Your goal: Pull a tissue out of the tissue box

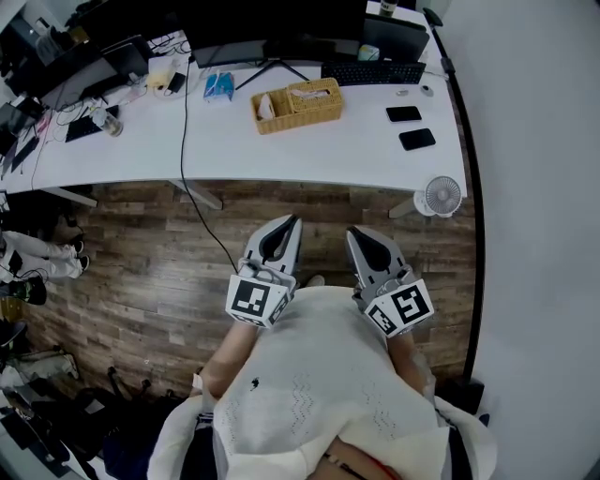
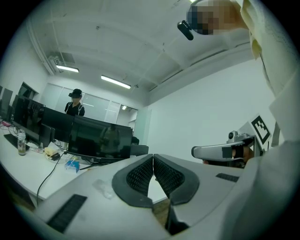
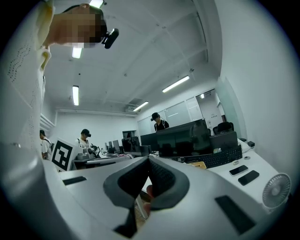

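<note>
The tissue box (image 1: 314, 92) sits in a woven basket (image 1: 292, 118) on the white desk (image 1: 281, 150), far ahead of both grippers; a tan corner of the tissue box (image 3: 199, 165) shows past the right jaws. My left gripper (image 1: 292, 221) is held close to the body over the wooden floor, jaws shut with nothing between them, and its tips (image 2: 153, 156) meet in its own view. My right gripper (image 1: 353, 232) hangs beside it, level, jaws also shut and empty (image 3: 149, 158). Both grippers are well short of the desk edge.
On the desk are a keyboard (image 1: 373, 72), two dark phones (image 1: 410, 127), a blue packet (image 1: 218, 86), a bottle (image 1: 110, 123) and monitors (image 1: 272, 28). A small fan (image 1: 439, 196) hangs at the desk's right corner. A black cable (image 1: 191, 178) drops to the floor. People stand behind the monitors (image 3: 160, 123).
</note>
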A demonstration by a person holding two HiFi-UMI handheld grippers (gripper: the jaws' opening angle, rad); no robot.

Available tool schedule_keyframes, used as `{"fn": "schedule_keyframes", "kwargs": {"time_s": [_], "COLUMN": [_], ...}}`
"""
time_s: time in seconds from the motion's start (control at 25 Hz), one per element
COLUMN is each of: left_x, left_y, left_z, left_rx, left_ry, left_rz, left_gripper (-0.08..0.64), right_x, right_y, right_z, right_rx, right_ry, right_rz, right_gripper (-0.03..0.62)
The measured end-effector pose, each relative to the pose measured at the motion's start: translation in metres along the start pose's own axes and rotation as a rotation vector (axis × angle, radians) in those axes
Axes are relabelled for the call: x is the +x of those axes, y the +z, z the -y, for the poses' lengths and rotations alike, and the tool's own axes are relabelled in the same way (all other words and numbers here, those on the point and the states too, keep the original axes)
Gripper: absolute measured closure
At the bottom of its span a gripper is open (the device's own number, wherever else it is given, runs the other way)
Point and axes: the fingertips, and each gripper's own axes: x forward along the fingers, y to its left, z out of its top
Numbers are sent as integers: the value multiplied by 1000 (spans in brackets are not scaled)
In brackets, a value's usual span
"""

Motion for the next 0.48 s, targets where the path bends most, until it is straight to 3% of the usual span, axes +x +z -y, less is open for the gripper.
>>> {"fn": "schedule_keyframes", "kwargs": {"time_s": [0.48], "left_x": [6], "left_y": [-2], "left_z": [5], "left_rx": [14], "left_ry": [-1], "left_rz": [-8], "left_gripper": [546], "right_x": [-1], "right_y": [-6], "right_z": [4], "right_rx": [-21], "right_ry": [3], "right_rz": [-15], "right_gripper": [592]}}
